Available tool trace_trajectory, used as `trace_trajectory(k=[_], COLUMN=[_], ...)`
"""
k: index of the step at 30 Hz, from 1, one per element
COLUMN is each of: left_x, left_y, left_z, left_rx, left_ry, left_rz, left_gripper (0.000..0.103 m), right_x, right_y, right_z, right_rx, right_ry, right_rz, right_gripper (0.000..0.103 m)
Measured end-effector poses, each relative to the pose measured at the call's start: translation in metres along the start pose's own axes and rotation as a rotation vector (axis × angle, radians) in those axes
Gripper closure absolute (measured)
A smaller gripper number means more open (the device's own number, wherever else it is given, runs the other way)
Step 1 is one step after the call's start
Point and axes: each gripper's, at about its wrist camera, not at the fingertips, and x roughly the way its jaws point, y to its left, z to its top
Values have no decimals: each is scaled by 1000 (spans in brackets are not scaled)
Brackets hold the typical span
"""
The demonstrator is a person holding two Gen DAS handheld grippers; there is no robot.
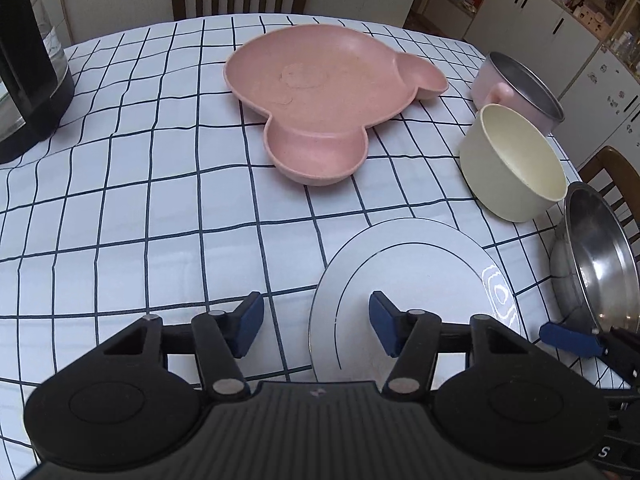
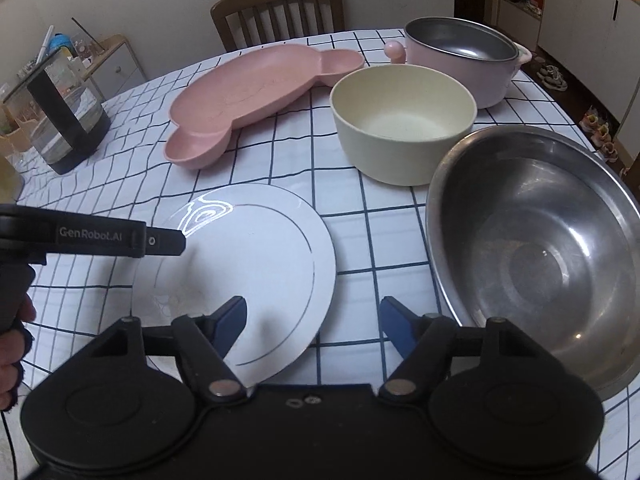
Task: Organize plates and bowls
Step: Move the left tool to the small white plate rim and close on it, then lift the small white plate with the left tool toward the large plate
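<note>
Judging by the spread, nothing is stacked yet: the white plate (image 2: 256,264) lies flat at 6 o'clock on the checked surface (image 1: 140,208), the pink divided plate (image 1: 320,96) at 12, and the cream bowl (image 2: 400,124), steel bowl (image 2: 536,248) and pink pot (image 2: 460,56) stand separately toward 2. My left gripper (image 1: 316,328) and right gripper (image 2: 312,328) both hang released at the white plate's edges, grasping nothing.
</note>
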Motion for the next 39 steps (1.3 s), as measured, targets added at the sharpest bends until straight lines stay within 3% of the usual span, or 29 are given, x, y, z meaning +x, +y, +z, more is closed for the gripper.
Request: trace_trajectory(k=[3,8,10,20,22,24,39], left_x=[2,2,2,1,1,1,-37], left_y=[2,5,6,5,4,5,16], left_z=[1,3,4,3,2,2,-23], left_rx=[-4,-1,-4,-30,-23,-26,-60], left_ry=[6,6,7,15,12,11,-20], left_rz=[-11,-23,-26,-59,-54,-57,-51], left_gripper=[57,64,68,86,86,87,88], right_x=[-1,-3,-3,5,8,9,-9], right_y=[-3,-8,-10,-20,-19,-19,-11], right_z=[-9,-24,-23,-15,-14,-14,-19], right_rx=[58,164,194,276,276,286,253], right_ry=[3,-21,-33,-46,-37,-30,-42], right_rz=[2,-3,13,46,55,66,102], right_gripper=[43,49,57,69,85,89,92])
